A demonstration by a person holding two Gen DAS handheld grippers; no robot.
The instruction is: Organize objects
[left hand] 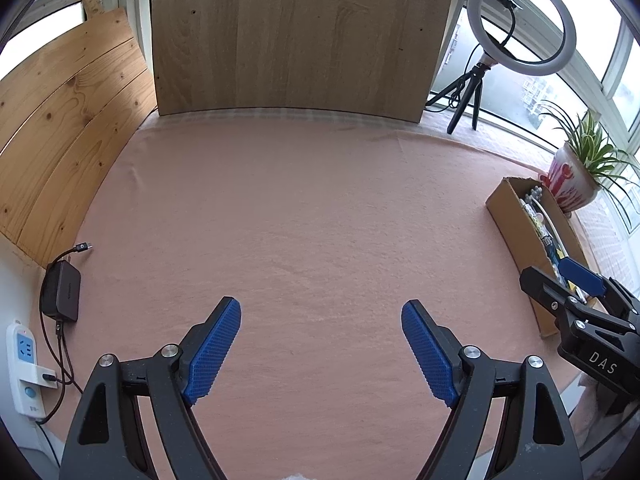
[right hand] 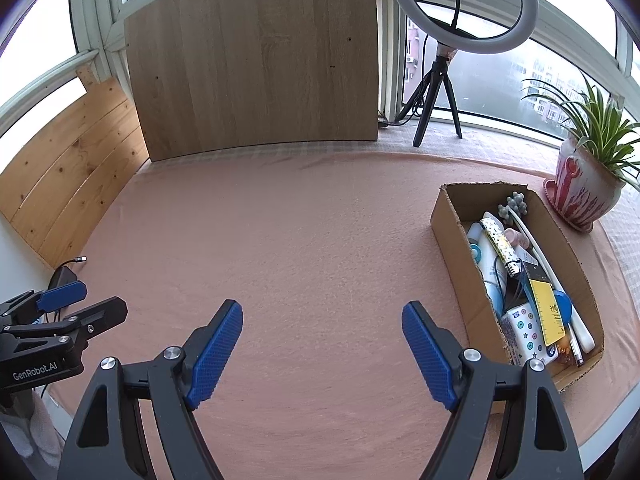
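Well right of fingers (right hand: 430,356) — box (right hand: 454,224)

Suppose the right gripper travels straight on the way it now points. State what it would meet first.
Probably the bare pink cloth covering the table. The right gripper is open and empty, angled down at the cloth, with nothing between its fingers. The cardboard box lies off to its right, outside that line, as far as the right wrist view shows.

White letters "DAS" stand on the black right gripper (left hand: 566,280) body at four o'clock; "GenRobot.AI" stands on the left gripper (right hand: 82,300) body at nine o'clock.
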